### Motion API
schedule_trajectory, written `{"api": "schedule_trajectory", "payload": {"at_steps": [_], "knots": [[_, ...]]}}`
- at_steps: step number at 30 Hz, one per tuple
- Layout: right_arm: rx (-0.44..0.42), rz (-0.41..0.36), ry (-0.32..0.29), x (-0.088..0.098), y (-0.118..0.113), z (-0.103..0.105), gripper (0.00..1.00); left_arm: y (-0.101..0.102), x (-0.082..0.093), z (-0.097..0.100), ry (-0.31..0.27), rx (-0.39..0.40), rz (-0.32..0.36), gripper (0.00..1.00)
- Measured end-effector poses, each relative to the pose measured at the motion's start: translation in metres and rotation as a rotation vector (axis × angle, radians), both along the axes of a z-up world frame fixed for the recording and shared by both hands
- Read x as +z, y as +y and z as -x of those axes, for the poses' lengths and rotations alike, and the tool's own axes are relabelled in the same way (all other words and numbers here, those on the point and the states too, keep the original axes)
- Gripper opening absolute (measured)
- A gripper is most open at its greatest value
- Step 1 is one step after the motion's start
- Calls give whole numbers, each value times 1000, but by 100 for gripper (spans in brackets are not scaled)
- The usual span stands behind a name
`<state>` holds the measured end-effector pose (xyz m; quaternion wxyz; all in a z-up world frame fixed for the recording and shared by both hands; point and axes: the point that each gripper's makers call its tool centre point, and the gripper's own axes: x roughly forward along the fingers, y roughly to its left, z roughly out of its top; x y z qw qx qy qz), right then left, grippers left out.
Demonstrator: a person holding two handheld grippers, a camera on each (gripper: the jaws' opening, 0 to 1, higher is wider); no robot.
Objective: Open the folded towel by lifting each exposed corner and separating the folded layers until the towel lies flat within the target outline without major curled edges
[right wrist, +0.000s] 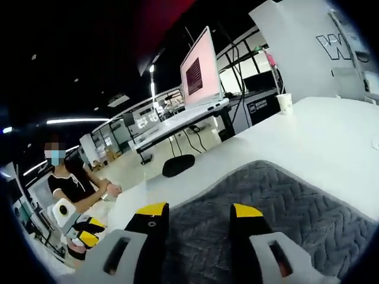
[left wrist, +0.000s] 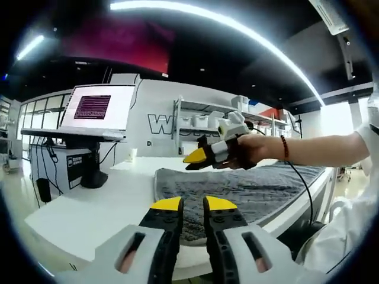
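Observation:
A grey quilted towel (left wrist: 249,186) lies spread over the right part of a white table (left wrist: 89,207). My left gripper (left wrist: 194,204) hovers at the towel's near edge, its yellow-tipped jaws a narrow gap apart with nothing between them. A hand holds my right gripper (left wrist: 194,157) above the towel's far side. In the right gripper view, my right gripper (right wrist: 198,210) stands wide open over the towel (right wrist: 284,201), close to a rounded corner, gripping nothing. The left gripper (right wrist: 86,235) appears low at the left there.
A screen on a stand (left wrist: 98,106) sits at the table's far left, and white shelves (left wrist: 201,121) stand behind. A paper cup (right wrist: 285,103) is on the table. A black cable (left wrist: 307,195) hangs from the right gripper. Another person (right wrist: 71,186) sits beyond the table.

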<state>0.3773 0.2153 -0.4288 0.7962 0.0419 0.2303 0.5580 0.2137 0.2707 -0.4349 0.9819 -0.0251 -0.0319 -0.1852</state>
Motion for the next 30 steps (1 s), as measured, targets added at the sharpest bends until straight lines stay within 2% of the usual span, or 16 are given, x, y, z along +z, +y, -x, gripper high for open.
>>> {"api": "schedule_trajectory", "payload": {"at_steps": [9,12,17,20,26,30], "knots": [[6,12,-20,-2,-4,6,41,-9,4,0,-1,-16,-16,18],[15,60,-67,-8,-7,10,46,-17,6,-1,-2,-37,-17,22],[6,36,-92,-2,-11,16,48,-28,7,-2,6,-68,-21,26],[10,48,-120,-1,-15,22,50,-32,7,-3,5,-86,-16,28],[0,38,-149,4,-21,25,57,-36,8,-5,15,-86,-3,38],[-20,51,-179,1,-38,34,58,-41,10,-6,16,-93,11,44]]}}
